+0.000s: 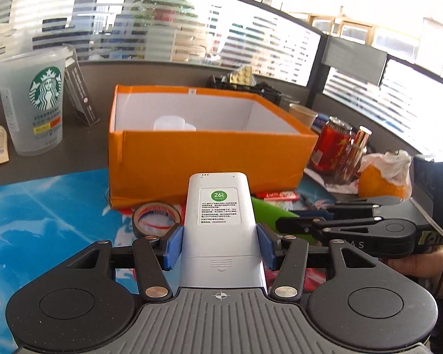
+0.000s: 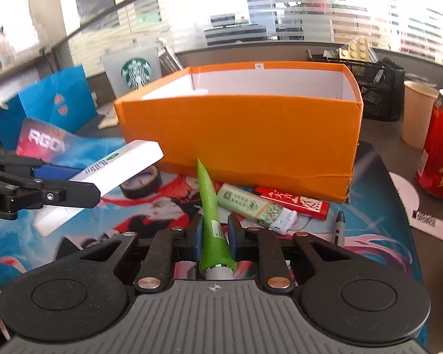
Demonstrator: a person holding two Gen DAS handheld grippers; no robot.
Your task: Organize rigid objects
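Surface (image 2: 384, 159) with printed mat: orange box (image 2: 251, 135) open, centre. Left tool (image 1: 220, 246) clamped on white remote (image 1: 220, 206), raised before box. Right tool (image 2: 214, 236) clamped on green tube (image 2: 209, 203), low over mat

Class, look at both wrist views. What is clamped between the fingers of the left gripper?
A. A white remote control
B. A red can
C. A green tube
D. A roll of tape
A. In the left wrist view the blue pads of the left gripper press on both sides of the white remote control, label side up; the green tube sits in the right gripper instead.
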